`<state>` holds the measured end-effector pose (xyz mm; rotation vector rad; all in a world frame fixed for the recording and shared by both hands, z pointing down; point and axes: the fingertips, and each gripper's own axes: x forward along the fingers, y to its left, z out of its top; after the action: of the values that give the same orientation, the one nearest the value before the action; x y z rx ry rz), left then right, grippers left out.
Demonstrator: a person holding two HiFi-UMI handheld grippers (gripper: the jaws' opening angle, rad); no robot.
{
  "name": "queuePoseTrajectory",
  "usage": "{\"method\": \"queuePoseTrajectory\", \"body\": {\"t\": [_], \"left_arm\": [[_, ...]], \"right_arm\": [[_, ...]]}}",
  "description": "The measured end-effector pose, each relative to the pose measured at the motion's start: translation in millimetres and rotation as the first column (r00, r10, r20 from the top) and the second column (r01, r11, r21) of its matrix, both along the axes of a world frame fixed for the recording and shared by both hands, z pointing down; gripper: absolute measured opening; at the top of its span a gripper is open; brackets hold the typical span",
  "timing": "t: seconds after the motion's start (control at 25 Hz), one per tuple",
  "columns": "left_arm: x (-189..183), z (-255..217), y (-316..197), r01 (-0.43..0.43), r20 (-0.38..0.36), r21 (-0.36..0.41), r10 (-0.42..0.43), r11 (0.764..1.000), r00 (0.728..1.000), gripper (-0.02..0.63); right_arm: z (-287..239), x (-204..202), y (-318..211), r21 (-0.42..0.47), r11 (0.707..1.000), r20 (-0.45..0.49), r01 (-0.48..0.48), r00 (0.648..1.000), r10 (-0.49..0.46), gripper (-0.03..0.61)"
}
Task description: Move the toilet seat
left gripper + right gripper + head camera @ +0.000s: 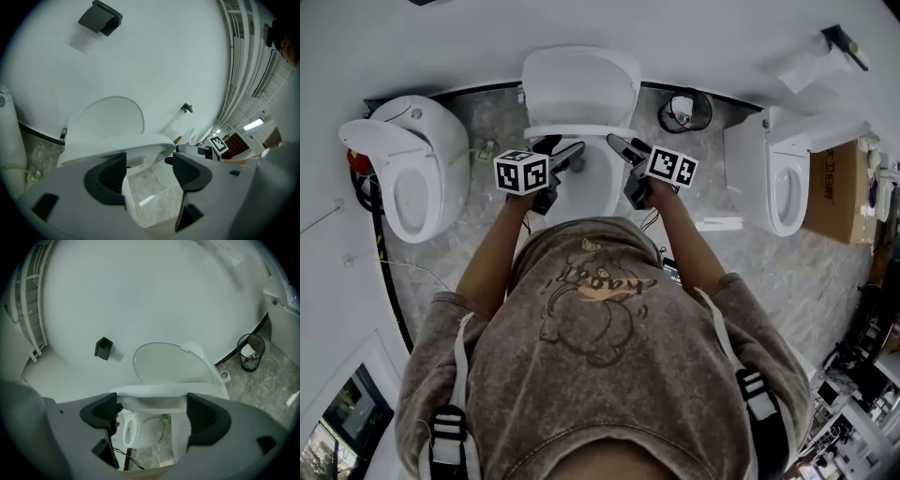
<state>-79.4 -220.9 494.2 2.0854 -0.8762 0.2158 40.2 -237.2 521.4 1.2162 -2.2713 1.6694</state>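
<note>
- The toilet seat is half raised over the bowl of the middle toilet, with the lid upright behind it against the wall.
- The left hand-held gripper and the right hand-held gripper are both at the seat's front rim with their jaws spread, neither visibly pinching it.
- With no clamp on it, I reckon the smooth rim could slide off the jaws and slam down onto the bowl.
- One side lifting ahead of the other would likely twist the hinges.
- Too hard a shove could bang the seat into the lid.
</note>
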Motion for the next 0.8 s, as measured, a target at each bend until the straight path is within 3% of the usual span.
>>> {"method": "queuePoseTrajectory", "body": {"t": [0.8], "left_arm": [[-25, -10, -26, 0.095, 0.007, 0.027, -0.095, 0.995, 0.995, 0.305]], "right_arm": [[-2, 5, -53, 0.046, 0.998, -0.005, -0.033, 0.999, 0.033, 0.434]]}}
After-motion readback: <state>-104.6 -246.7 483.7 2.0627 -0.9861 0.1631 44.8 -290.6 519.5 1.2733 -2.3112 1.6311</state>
